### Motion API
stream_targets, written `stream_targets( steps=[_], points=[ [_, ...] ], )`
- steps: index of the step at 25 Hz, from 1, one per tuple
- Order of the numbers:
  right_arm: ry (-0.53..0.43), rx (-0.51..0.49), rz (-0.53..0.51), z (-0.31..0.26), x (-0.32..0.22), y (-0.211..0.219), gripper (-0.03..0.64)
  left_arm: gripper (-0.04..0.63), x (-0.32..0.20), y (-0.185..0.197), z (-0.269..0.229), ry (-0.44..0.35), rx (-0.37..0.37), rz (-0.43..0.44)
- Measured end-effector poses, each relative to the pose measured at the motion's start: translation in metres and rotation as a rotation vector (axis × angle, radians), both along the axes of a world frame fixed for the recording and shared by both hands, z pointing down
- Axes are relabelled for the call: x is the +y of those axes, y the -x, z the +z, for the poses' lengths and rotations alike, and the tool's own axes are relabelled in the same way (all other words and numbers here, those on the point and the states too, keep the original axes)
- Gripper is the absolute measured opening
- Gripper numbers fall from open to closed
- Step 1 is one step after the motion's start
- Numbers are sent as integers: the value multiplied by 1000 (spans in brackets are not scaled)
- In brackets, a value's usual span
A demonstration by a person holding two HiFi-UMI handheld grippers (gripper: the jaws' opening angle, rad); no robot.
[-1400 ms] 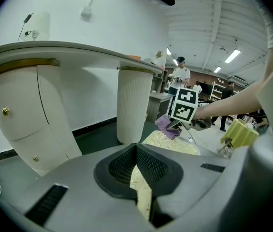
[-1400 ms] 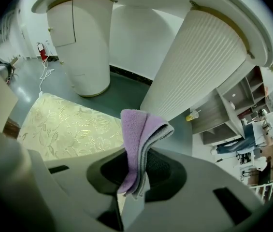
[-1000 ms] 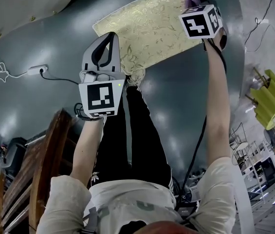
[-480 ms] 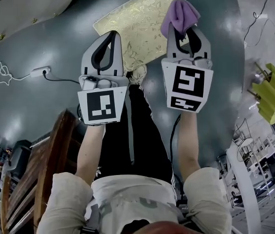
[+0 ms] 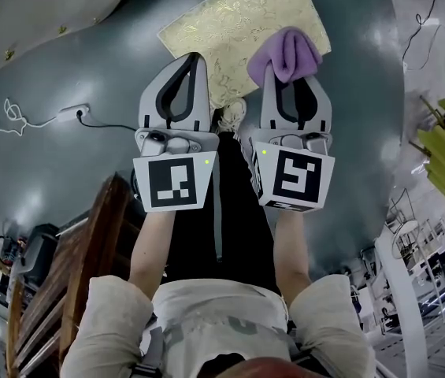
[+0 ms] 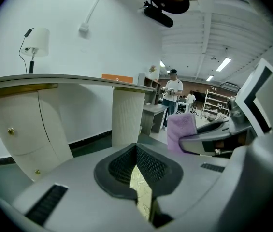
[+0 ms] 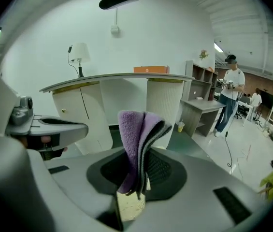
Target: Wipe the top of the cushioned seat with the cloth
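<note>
Gold cushioned seat (image 5: 234, 22), purple cloth (image 5: 287, 53), grey floor (image 5: 49, 172)

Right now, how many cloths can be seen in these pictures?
1: the purple cloth, pinched in the right tool, at the gold cushioned seat's near edge. Others may be hidden.

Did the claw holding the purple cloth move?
Yes. The right claw, shut on the cloth, pulled back from the cushioned seat's far corner toward its near edge.
</note>
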State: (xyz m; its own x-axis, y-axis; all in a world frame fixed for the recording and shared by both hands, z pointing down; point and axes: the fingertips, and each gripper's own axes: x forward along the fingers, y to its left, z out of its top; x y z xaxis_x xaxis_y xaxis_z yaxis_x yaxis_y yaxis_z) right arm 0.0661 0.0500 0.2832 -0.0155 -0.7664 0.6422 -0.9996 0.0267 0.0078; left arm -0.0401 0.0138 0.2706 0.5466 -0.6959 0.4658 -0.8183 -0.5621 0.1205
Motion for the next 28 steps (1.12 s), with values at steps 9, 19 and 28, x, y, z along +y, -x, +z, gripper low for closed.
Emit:
stream_targets(
  steps=[9, 19, 28],
  points=[
    [195, -165, -283, 44, -8, 50, 87, 6, -6, 29, 4, -27, -33, -70],
    [457, -100, -732, 152, 19, 151, 87, 6, 1, 75, 32, 5, -71, -151],
    [547, -84, -854, 182, 36, 177, 87, 6, 8, 95, 46, 34, -62, -212]
  ],
)
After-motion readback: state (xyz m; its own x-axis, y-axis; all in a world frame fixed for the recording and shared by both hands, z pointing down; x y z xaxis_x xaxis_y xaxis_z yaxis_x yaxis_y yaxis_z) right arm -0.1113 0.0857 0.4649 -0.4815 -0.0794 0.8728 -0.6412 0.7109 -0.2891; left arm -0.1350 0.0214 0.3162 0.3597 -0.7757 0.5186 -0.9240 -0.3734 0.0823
